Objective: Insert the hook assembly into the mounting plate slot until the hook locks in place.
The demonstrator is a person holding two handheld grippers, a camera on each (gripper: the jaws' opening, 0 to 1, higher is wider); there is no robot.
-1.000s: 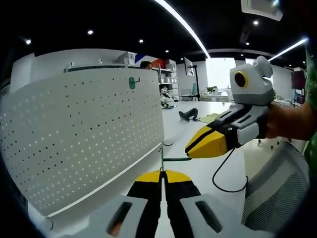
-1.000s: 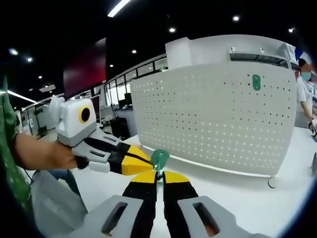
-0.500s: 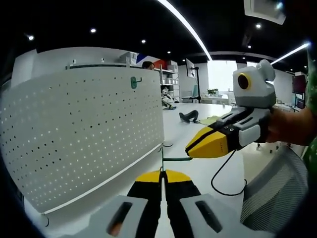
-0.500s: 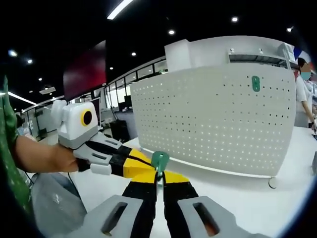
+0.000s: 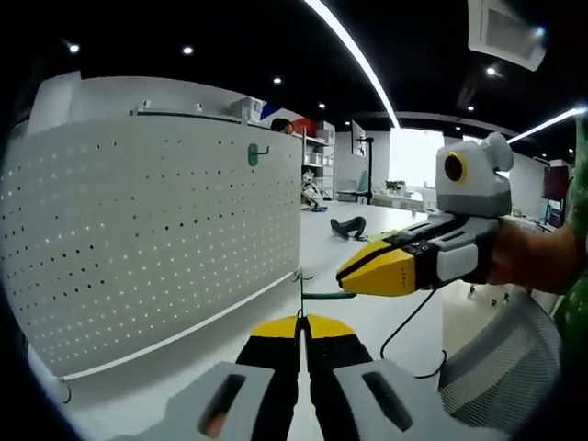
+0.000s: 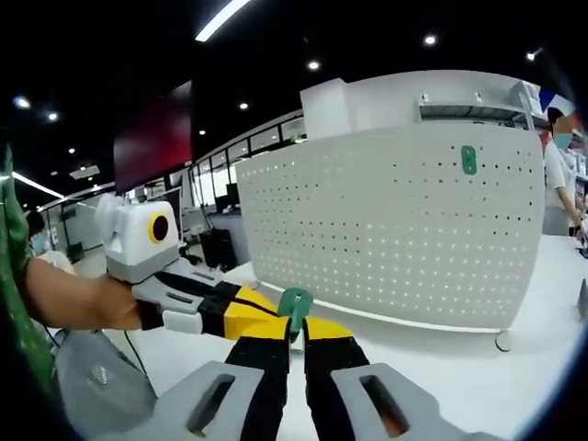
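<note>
A white perforated mounting plate [image 5: 156,239] stands upright on the table, with one green hook [image 5: 253,153] hanging near its top edge. My left gripper [image 5: 300,319] is shut on the thin green wire of the hook assembly [image 5: 301,292]. Its rod runs right into the yellow tip of my right gripper [image 5: 354,276]. In the right gripper view, my right gripper [image 6: 294,322] is shut on the assembly's green base [image 6: 295,302], and my left gripper [image 6: 260,317] meets it from the left. The plate [image 6: 395,230] and its mounted hook [image 6: 469,159] stand behind, apart from the held assembly.
A white table [image 5: 367,317] carries the plate. A mesh office chair [image 5: 501,367] and a black cable [image 5: 404,326] are at the right. A dark object [image 5: 349,226] lies farther back. A person [image 6: 559,175] stands behind the plate's right end.
Both views have shifted slightly with the hands. The two grippers stay shut on the hook assembly between them, and the right gripper now lies a bit more level.
</note>
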